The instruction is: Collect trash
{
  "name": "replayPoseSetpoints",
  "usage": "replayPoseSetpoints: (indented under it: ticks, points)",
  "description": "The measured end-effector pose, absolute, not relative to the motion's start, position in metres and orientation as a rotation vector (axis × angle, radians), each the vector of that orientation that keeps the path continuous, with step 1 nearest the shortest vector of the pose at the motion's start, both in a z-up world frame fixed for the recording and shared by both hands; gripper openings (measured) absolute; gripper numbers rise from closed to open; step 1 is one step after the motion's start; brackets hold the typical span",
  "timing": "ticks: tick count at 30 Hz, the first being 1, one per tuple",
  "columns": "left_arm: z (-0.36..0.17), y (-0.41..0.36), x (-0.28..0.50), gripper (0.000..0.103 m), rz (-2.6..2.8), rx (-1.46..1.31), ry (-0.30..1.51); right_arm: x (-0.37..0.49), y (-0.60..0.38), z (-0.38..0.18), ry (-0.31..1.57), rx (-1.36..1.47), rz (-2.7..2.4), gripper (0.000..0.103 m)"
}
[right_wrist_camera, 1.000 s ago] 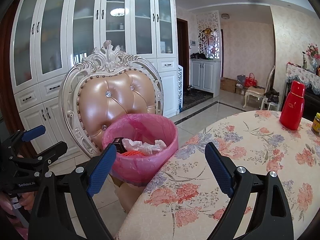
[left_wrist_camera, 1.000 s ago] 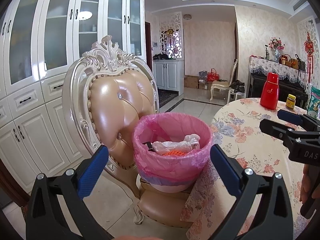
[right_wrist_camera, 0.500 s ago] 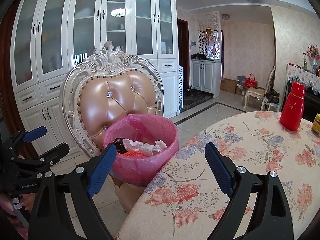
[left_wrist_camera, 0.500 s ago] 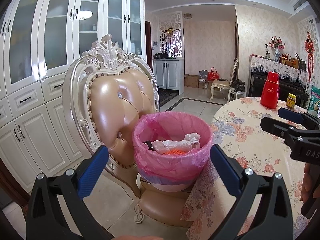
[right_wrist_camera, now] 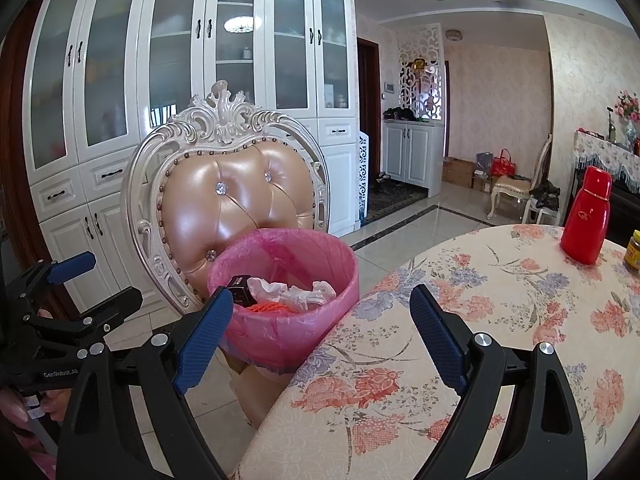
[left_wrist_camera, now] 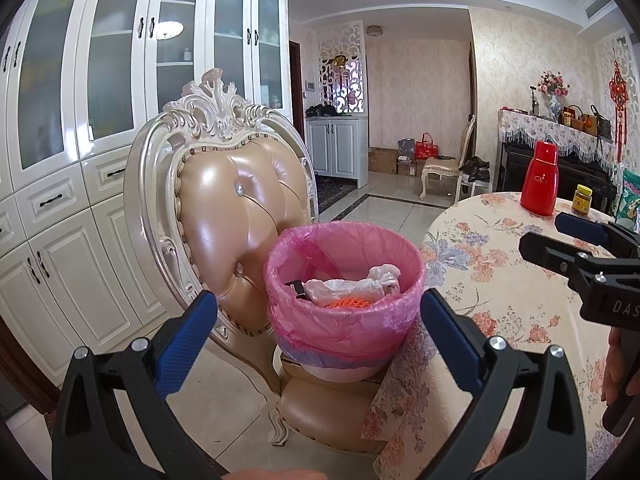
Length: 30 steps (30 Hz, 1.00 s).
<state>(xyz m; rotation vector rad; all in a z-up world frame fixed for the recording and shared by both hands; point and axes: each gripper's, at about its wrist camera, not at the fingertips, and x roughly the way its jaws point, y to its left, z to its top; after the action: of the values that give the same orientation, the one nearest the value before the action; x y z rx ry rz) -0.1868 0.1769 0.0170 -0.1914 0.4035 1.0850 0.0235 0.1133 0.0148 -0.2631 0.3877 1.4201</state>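
A bin lined with a pink bag [left_wrist_camera: 344,320] stands on the seat of an ornate chair [left_wrist_camera: 236,216], beside the round table. It holds white crumpled plastic [left_wrist_camera: 352,282], orange netting [left_wrist_camera: 348,303] and a small black box [right_wrist_camera: 240,294]. My left gripper [left_wrist_camera: 318,328] is open and empty, its fingers wide on either side of the bin, short of it. My right gripper [right_wrist_camera: 320,320] is open and empty, in front of the bin [right_wrist_camera: 288,320] and the table edge. Each gripper shows at the side of the other's view.
The round table has a floral cloth [right_wrist_camera: 500,320]. A red thermos [right_wrist_camera: 586,216] and a yellow-lidded jar [left_wrist_camera: 582,200] stand at its far side. White cabinets [left_wrist_camera: 80,160] line the wall behind the chair. Tiled floor [left_wrist_camera: 392,208] stretches beyond.
Both grippers have stayed open and almost still. The views shifted only very slightly.
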Motion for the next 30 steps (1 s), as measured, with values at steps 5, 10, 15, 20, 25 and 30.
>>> replayPoseSetpoints:
  ticks: [5, 10, 15, 20, 25, 30]
  points:
    - [0.0145, 0.1756, -0.1869, 0.098, 1.078, -0.191, 0.412, 0.0239, 0.1138, 0.0152, 0.391, -0.263, 1.420, 0.085]
    - [0.0157, 0.1764, -0.1868, 0.098, 1.076, -0.190, 0.415, 0.0235, 0.1136, 0.0149, 0.388, -0.264, 1.422, 0.085]
    - [0.0162, 0.1762, -0.1868, 0.098, 1.077, -0.188, 0.416, 0.0229, 0.1134, 0.0142, 0.388, -0.263, 1.422, 0.085]
    - [0.0161, 0.1761, -0.1871, 0.098, 1.076, -0.190, 0.416, 0.0229, 0.1126, 0.0141, 0.388, -0.259, 1.425, 0.085]
    - [0.0164, 0.1769, -0.1866, 0.098, 1.076, -0.191, 0.415, 0.0224, 0.1126, 0.0147, 0.384, -0.259, 1.426, 0.085]
    - [0.0165, 0.1767, -0.1872, 0.098, 1.072, -0.193, 0.413, 0.0222, 0.1112, 0.0167, 0.378, -0.258, 1.428, 0.085]
